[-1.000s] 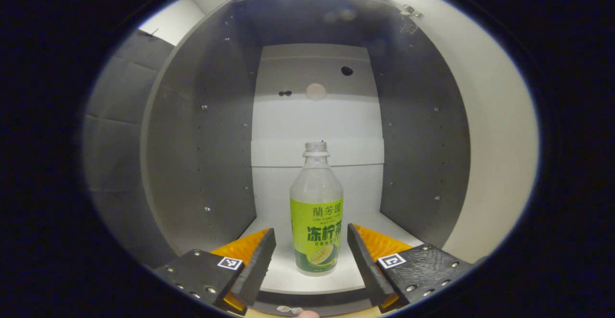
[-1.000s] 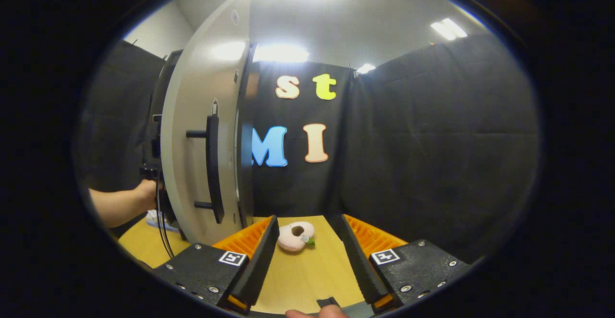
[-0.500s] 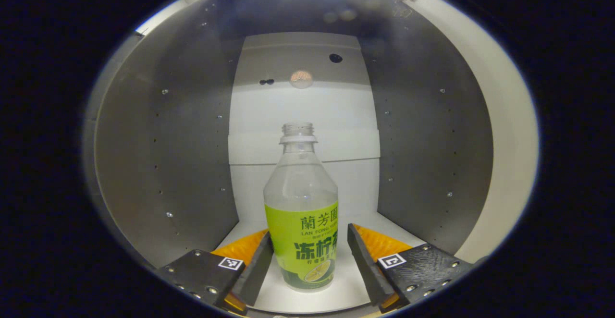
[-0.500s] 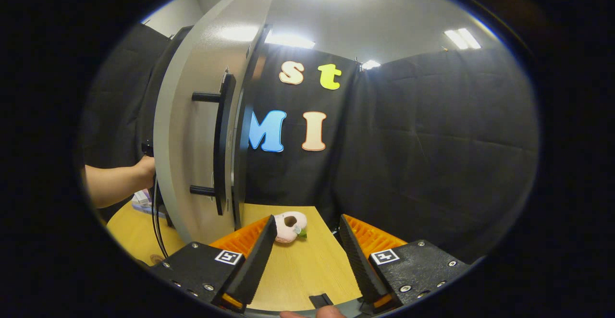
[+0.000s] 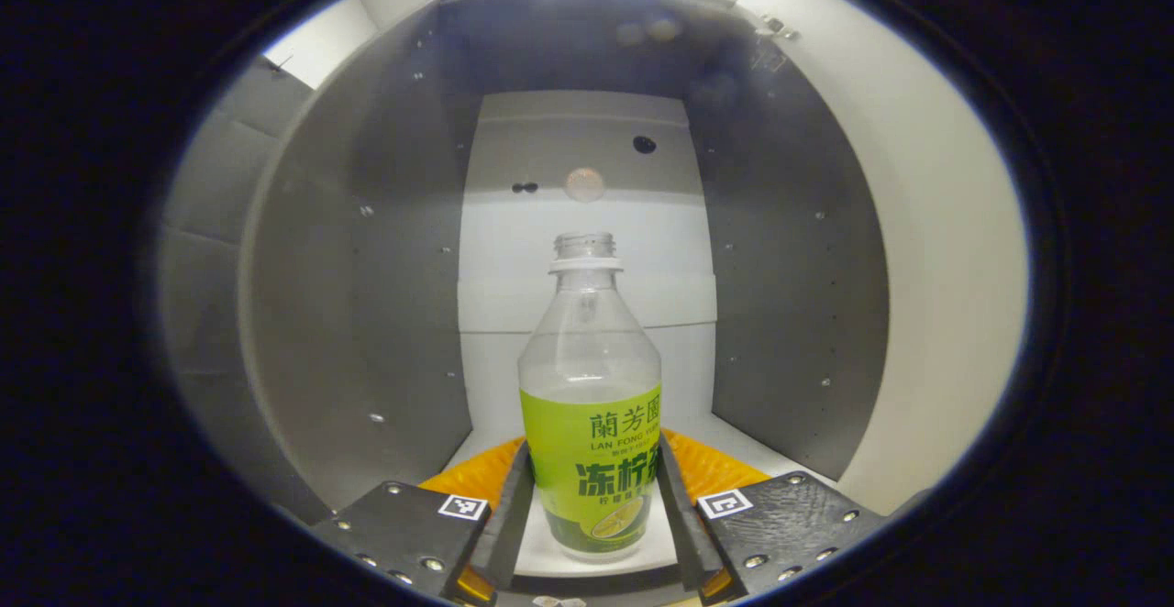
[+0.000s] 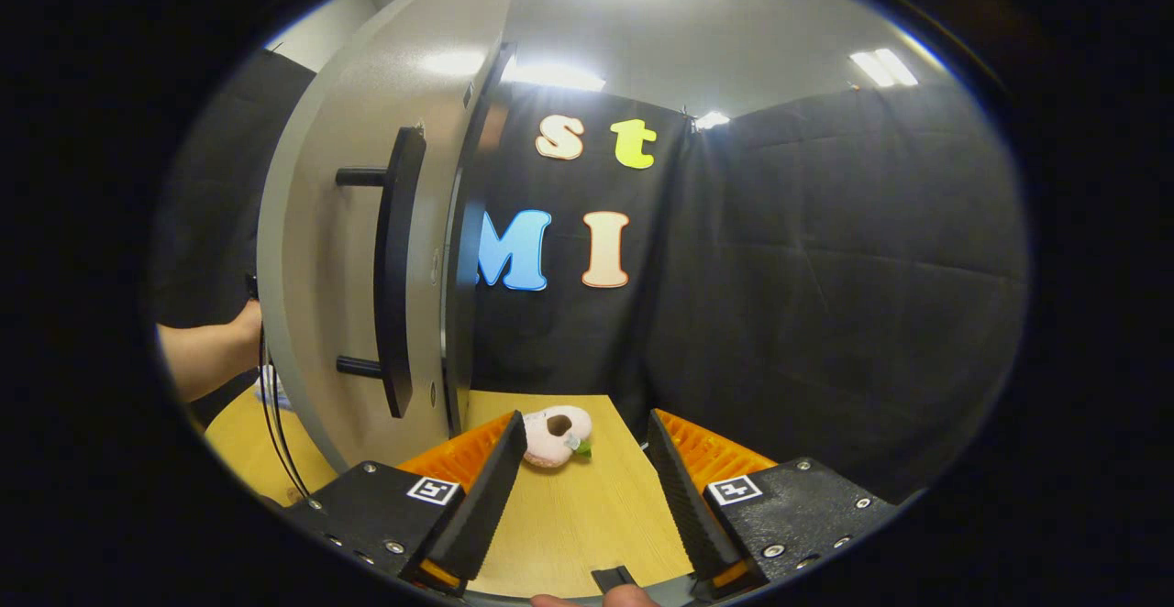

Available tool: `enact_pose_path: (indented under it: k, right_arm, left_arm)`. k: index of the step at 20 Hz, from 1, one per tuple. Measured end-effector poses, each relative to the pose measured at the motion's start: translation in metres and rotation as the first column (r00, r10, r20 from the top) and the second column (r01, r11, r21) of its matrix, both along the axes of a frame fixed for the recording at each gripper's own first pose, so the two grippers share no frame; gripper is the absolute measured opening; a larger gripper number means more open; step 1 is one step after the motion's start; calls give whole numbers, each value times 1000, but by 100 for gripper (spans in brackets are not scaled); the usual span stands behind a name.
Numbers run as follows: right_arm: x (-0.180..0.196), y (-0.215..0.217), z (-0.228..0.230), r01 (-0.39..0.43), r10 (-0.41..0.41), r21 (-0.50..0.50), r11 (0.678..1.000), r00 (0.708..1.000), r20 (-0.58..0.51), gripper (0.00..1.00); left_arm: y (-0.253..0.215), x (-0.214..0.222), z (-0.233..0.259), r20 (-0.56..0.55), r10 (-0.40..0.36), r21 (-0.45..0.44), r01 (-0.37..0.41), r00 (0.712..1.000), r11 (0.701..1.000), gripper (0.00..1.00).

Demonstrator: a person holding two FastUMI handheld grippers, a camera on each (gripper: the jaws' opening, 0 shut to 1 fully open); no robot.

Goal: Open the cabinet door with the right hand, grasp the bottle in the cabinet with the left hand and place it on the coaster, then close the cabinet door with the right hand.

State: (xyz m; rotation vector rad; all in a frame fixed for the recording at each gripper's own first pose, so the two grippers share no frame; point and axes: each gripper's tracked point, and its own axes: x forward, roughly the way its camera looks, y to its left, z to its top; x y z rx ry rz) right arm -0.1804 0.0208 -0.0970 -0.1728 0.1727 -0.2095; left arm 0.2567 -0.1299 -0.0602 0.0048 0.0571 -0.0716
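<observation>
An uncapped clear bottle (image 5: pixel 592 405) with a green label stands upright on the pale floor of the open cabinet (image 5: pixel 385 268). In the left gripper view my left gripper (image 5: pixel 592 506) is inside the cabinet, its two fingers pressing the label's left and right sides low on the bottle. In the right gripper view the grey cabinet door (image 6: pixel 339 249) stands swung open at the left, its black bar handle (image 6: pixel 393 268) facing me. My right gripper (image 6: pixel 578 488) hangs open over the wooden table (image 6: pixel 569 534), right of the door, with nothing between its fingers.
A small pink plush toy (image 6: pixel 555 433) lies on the table just beyond my right gripper. A person's forearm (image 6: pixel 197 359) reaches in behind the door at the far left, with cables hanging beside it. The cabinet's grey side walls stand close on both sides of the bottle.
My left gripper went deeper into the cabinet and its fingers closed from a wide gap onto the bottle. The right gripper drifted a little, so the door looks nearer.
</observation>
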Motion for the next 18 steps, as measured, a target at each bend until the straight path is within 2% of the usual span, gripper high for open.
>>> enact_pose_path:
  k: [3, 6, 7, 8, 9, 10, 12, 13, 17, 18]
  right_arm:
    - [5, 1, 3, -103, 104, -35, 994, 994, 22, 83]
    - [3, 9, -10, -234, 234, -21, 972, 972, -13, 83]
    - [1, 8, -14, -264, 263, -22, 964, 965, -15, 83]
    - [-3, 8, -17, -288, 288, -19, 958, 958, -15, 83]
    - [-6, 9, -22, -314, 314, -9, 949, 949, -17, 83]
    - [-10, 9, -26, -333, 333, -2, 943, 943, -17, 83]
    - [-18, 10, -35, -368, 368, 15, 930, 929, -29, 86]
    - [-19, 10, -40, -379, 380, 31, 925, 924, -37, 83]
    - [-25, 12, -60, -383, 391, 106, 918, 917, -71, 83]
    - [-24, 14, -62, -380, 389, 113, 918, 918, -72, 83]
  left_arm:
    - [7, -19, 16, 28, 40, 30, -40, 999, 999, 72]
    - [-1, -31, 25, 14, 111, 59, -112, 994, 992, 68]
    - [-9, -32, 32, 9, 128, 64, -129, 992, 990, 72]
    - [-12, -31, 35, 5, 149, 72, -149, 989, 986, 72]
    - [-14, -29, 37, 0, 166, 83, -166, 986, 983, 68]
    - [-19, -25, 41, -4, 184, 96, -183, 983, 978, 72]
    - [-31, -19, 47, -14, 209, 116, -206, 978, 972, 72]
    - [-34, -18, 50, -18, 224, 122, -220, 975, 968, 72]
    - [-30, -19, 40, -9, 256, 116, -254, 967, 960, 72]
    - [-31, -18, 38, 1, 257, 105, -255, 966, 961, 63]
